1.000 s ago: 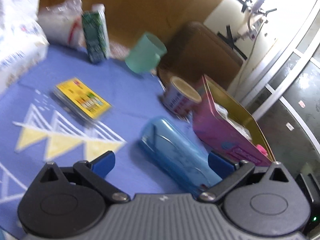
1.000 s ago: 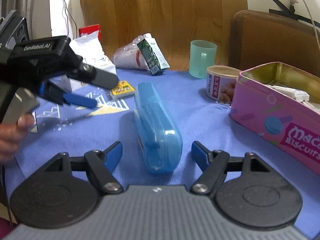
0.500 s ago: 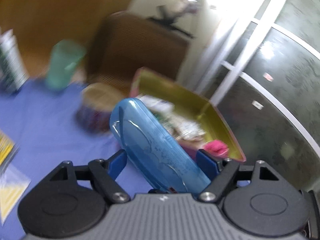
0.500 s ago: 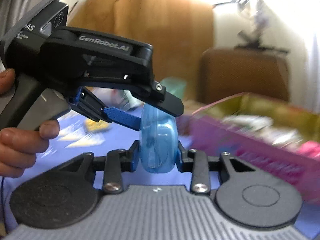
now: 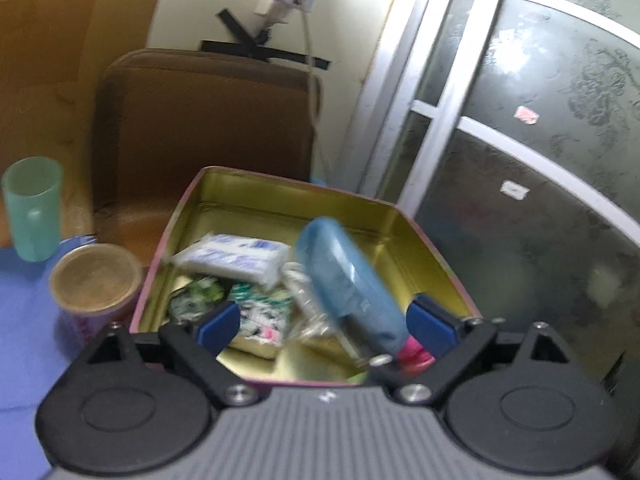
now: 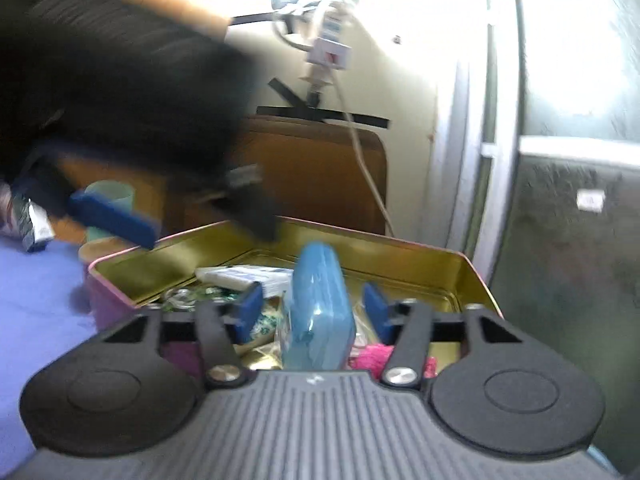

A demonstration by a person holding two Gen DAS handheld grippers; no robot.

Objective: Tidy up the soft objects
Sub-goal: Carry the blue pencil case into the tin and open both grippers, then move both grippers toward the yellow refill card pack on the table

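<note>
1. Presently, the step in hand appears to be the release of the blue case [image 5: 348,284] into the pink biscuit tin [image 5: 224,196]. To do it well, judge that both sets of pads should clear the case fully before either tool is drawn back, so that nothing is dragged out over the rim.
2. Left gripper [image 5: 328,322]: jaws spread wide, having just been opening; the case lies between them, tilted toward 11 o'clock, and blur hides whether the right pad touches it.
3. Right gripper [image 6: 314,306]: jaws parted about halfway, likewise just opening; the case stands on edge between the pads, with a visible gap at either side.
4. Blue case: inside the tin at about 4 o'clock of its floor, resting on the soft contents, beside a white tissue pack [image 5: 232,258] and green-printed wrappers [image 5: 260,312].
5. Surroundings: a round can [image 5: 96,280] at 9 o'clock of the tin, touching or just beside it; a green cup [image 5: 32,208] behind the can.
</note>
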